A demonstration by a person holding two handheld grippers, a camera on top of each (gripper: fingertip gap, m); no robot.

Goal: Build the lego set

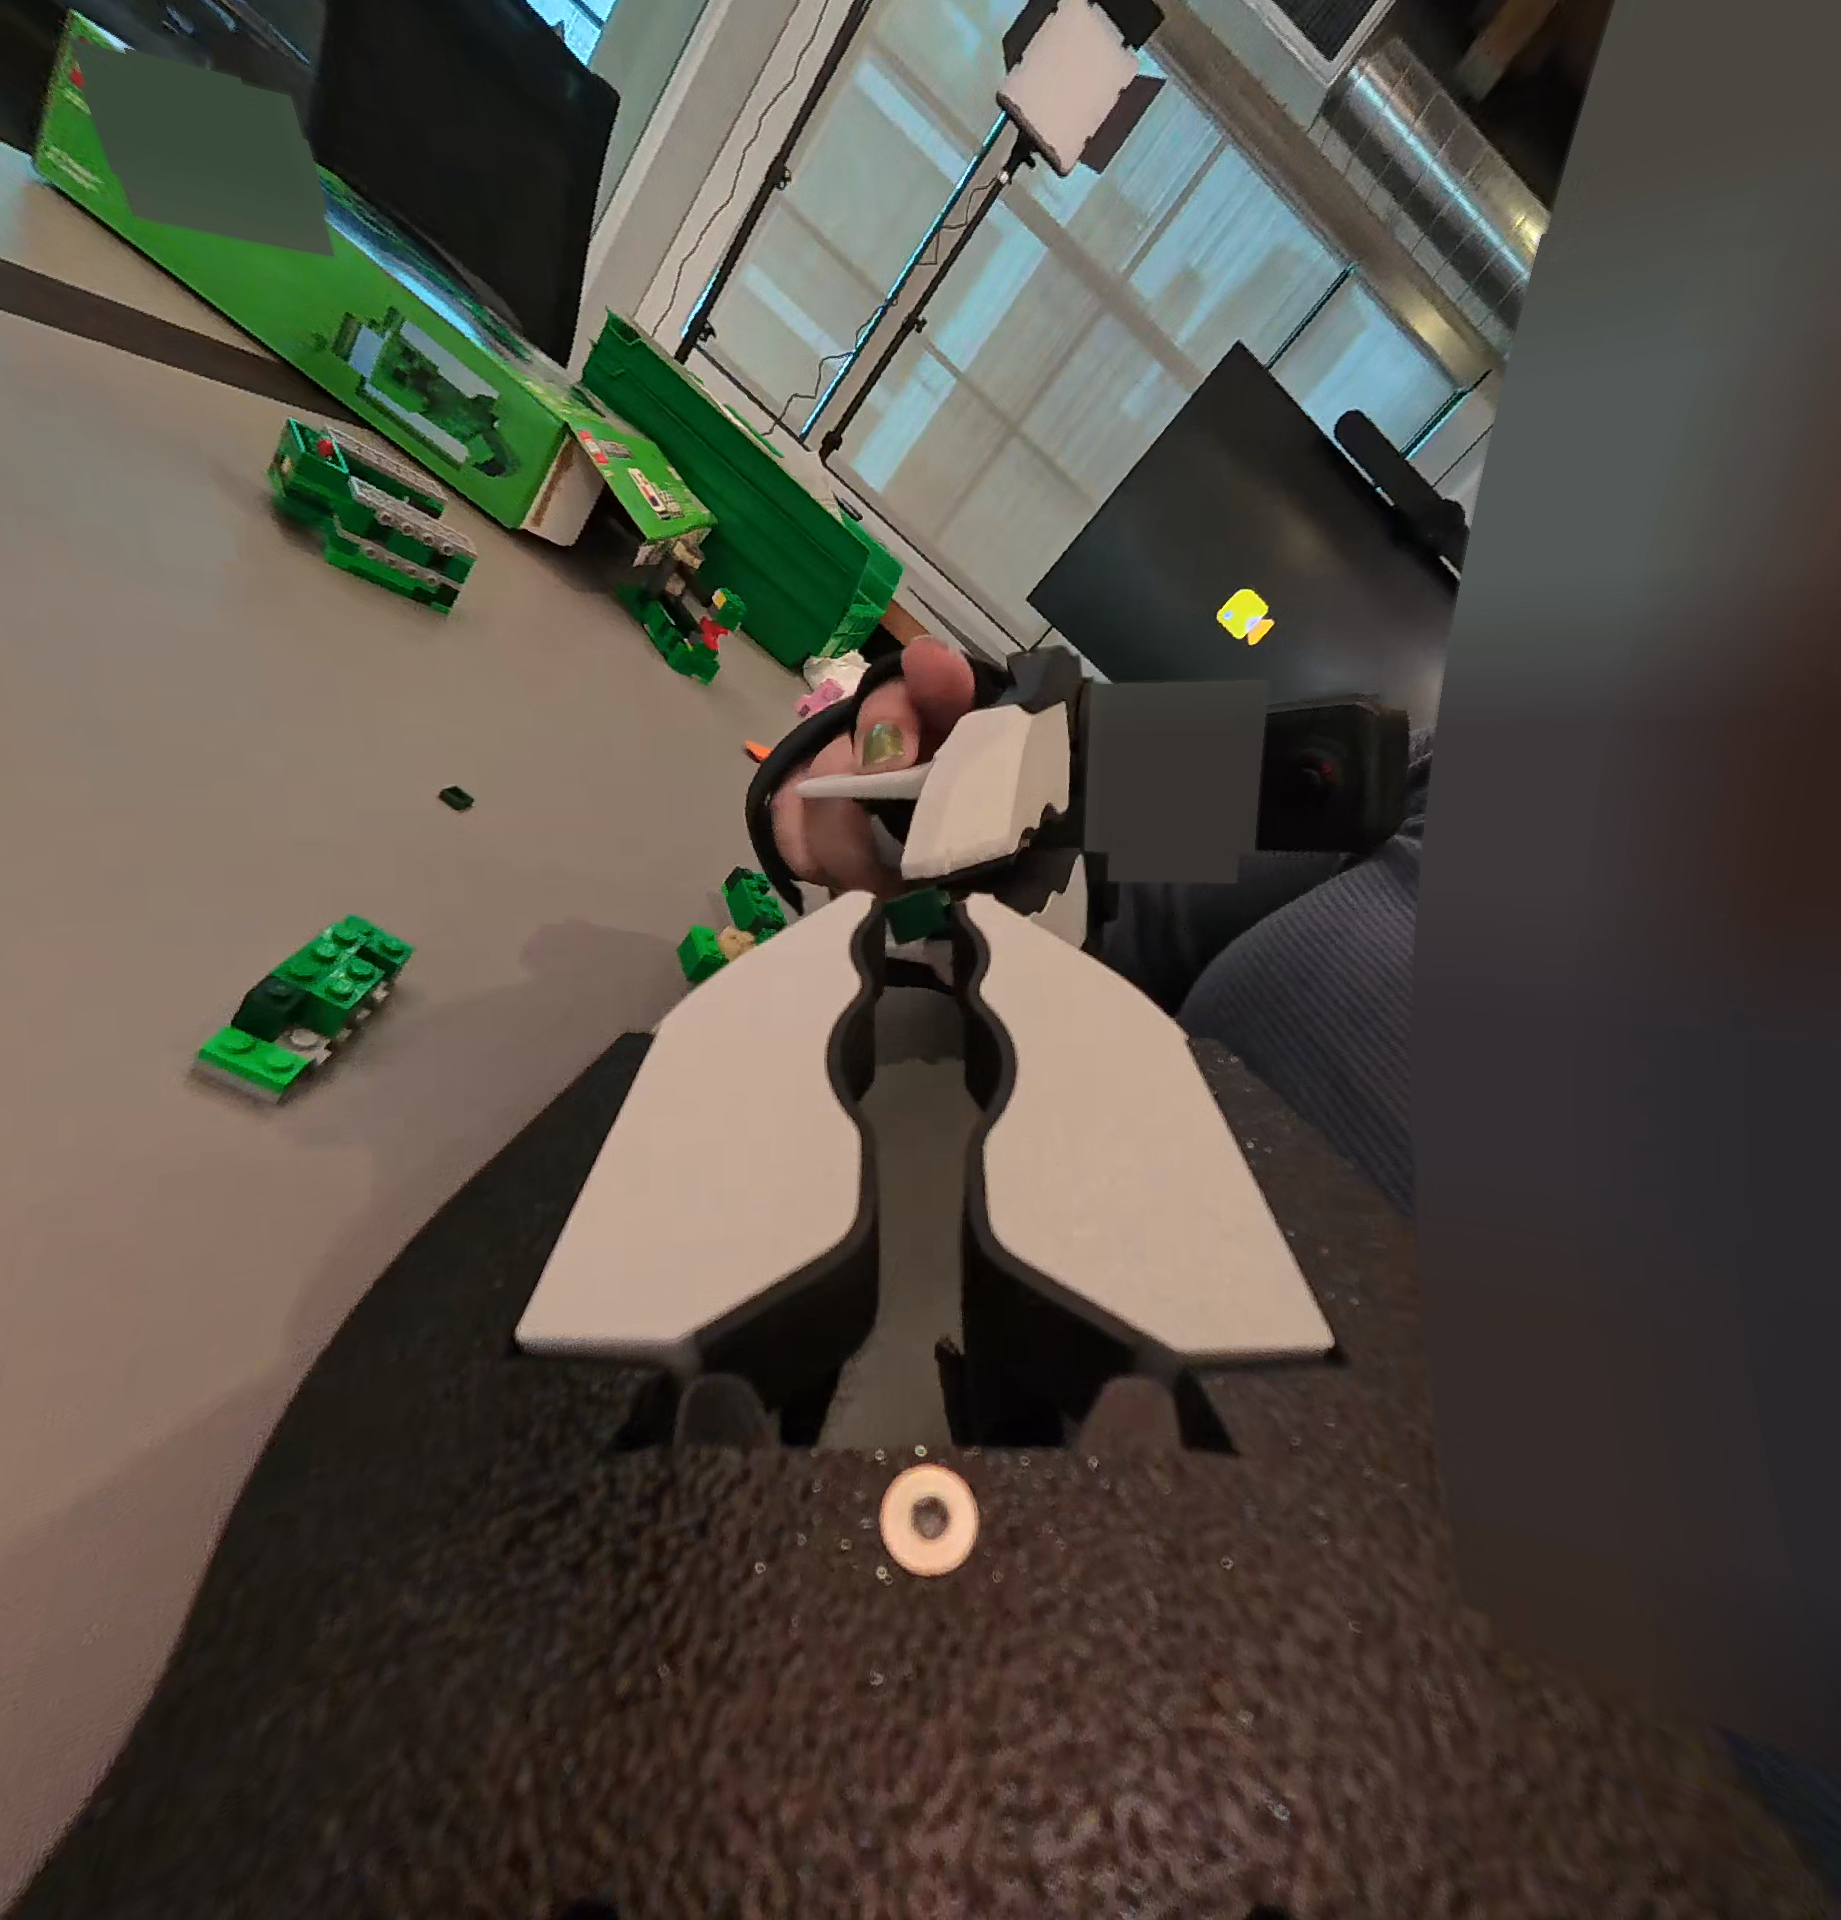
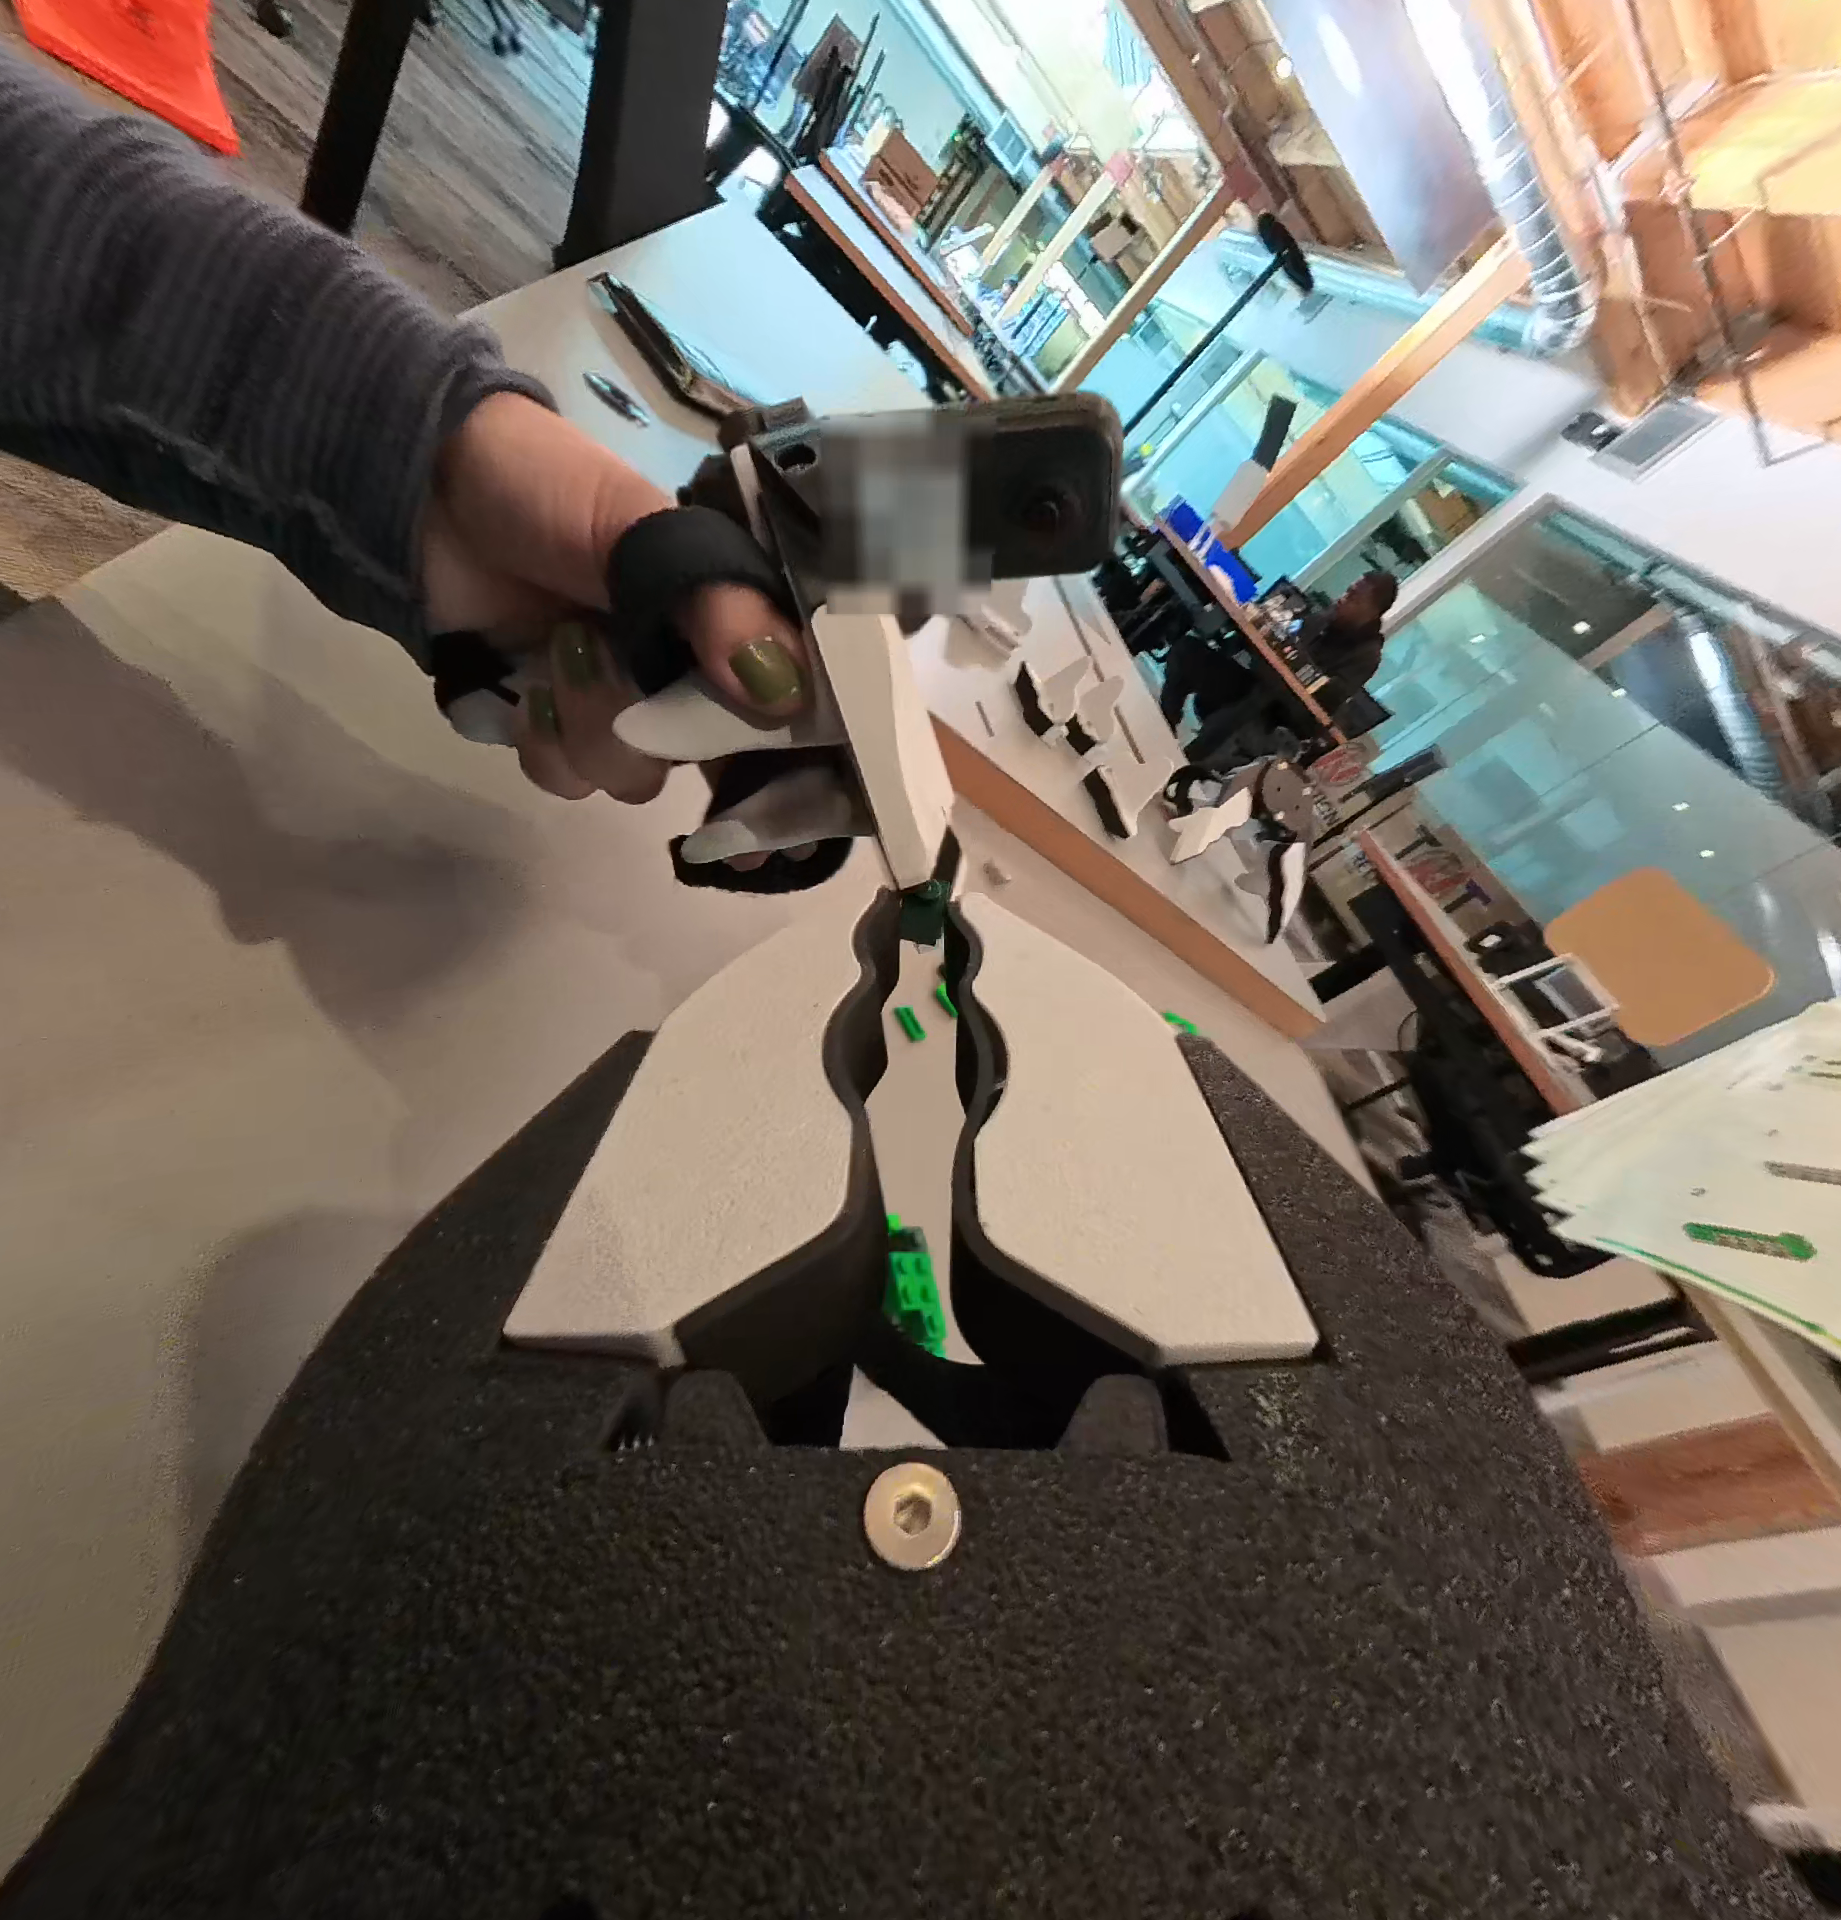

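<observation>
My left gripper (image 1: 916, 912) and my right gripper (image 2: 918, 916) meet tip to tip above the table. Each has its jaws narrowed on a small dark green lego piece (image 1: 916, 918), which also shows in the right wrist view (image 2: 921, 914). I cannot tell whether it is one piece or two pressed together. The right gripper (image 1: 983, 805) faces me in the left wrist view, held by a hand. The left gripper (image 2: 921, 868) reaches down to the piece in the right wrist view. A green partial build (image 1: 313, 997) lies on the table at left.
A green lego box (image 1: 376, 332), a second green and grey build (image 1: 376, 520), small figures (image 1: 687, 623) and loose green bricks (image 1: 734, 925) lie on the grey table (image 1: 168, 1195). Green bricks (image 2: 916, 1288) lie below my right fingers. An instruction booklet (image 2: 1747, 1143) lies at right. The grippers are tip to tip, or close to it.
</observation>
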